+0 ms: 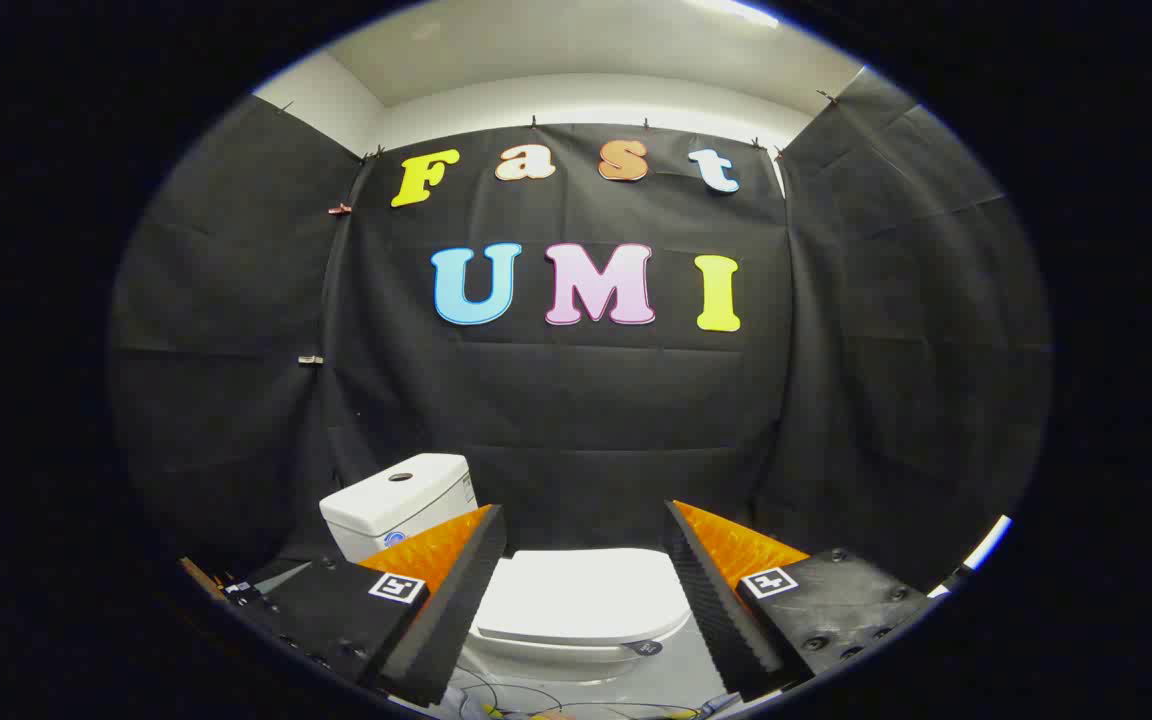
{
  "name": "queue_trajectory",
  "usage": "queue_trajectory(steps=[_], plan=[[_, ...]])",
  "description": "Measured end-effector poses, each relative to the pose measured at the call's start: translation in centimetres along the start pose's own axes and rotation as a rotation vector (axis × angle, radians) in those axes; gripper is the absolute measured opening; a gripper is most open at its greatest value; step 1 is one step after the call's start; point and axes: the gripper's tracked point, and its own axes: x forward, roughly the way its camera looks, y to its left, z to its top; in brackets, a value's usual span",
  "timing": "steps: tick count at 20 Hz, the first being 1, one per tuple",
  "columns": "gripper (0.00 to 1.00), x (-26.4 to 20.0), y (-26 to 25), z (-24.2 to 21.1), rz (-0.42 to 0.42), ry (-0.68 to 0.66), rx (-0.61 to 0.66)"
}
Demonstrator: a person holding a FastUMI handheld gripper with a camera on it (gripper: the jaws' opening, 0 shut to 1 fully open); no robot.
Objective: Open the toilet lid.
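Hand-held gripper (pixel 586 540) spread wide above the closed toilet lid (pixel 584 595); nothing gripped yet.

Taking the toilet lid as landmark: it lies flat and shut on the bowl, framed between the two fingers and a little beyond their tips; the cistern (pixel 398 500) stands behind it and off to one side; loose cables (pixel 536 700) trail on the floor in front of it; the fingers touch nothing. The risk, as a judgement, is a poor purchase on the smooth, rounded front edge; a finger coming down on top rather than under the lip would slide off; a lid raised only partway could slip free and slam back; a low approach might snag the cables.
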Motion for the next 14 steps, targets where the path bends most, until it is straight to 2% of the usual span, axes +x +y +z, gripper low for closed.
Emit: queue_trajectory(steps=[14], plan=[[0.99,-0.4,-0.16,0.31,-0.007,-0.001,0.012]])
